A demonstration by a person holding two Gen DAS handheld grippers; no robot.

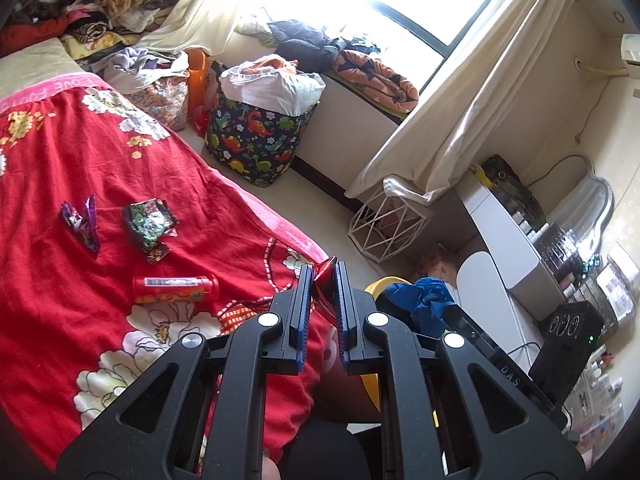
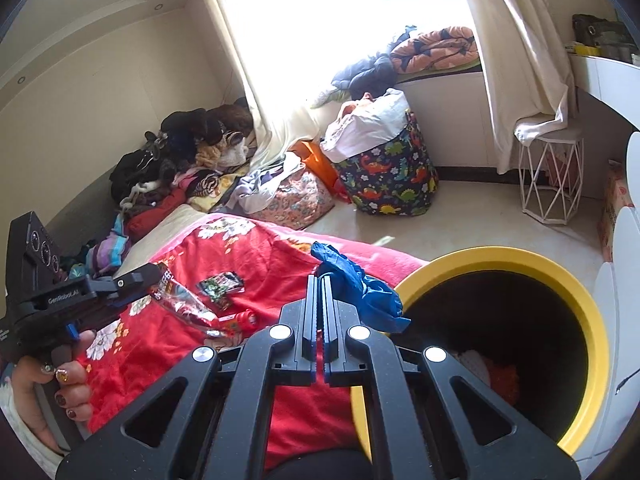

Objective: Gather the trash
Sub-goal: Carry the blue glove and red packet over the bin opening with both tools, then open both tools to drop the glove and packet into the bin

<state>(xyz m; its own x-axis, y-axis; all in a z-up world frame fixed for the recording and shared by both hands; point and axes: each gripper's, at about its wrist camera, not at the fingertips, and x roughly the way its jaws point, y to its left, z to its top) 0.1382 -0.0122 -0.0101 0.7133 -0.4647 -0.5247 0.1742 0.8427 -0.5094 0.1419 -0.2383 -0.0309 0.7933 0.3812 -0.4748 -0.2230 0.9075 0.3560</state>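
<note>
The left claw [image 1: 325,266] pinches a red wrapper [image 1: 323,280] above the bed's [image 1: 60,168] near edge. The right claw [image 2: 319,280] clamps a blue bag [image 2: 360,288] over the yellow bin [image 2: 592,312]. Two wrappers [image 1: 150,222] and a red tube [image 1: 176,289] lie farther left on the bed.

My left wrist camera looks forward along its gripper's fingers, down across the red bedspread [image 1: 80,184] toward the window, close above the bed's edge. My right wrist camera sits beside it, facing the same window, with the yellow-rimmed bin [image 2: 576,288] close at right. Both views share the bedspread, the dinosaur-print basket [image 1: 260,136] and the white wire stool [image 2: 550,184].
</note>
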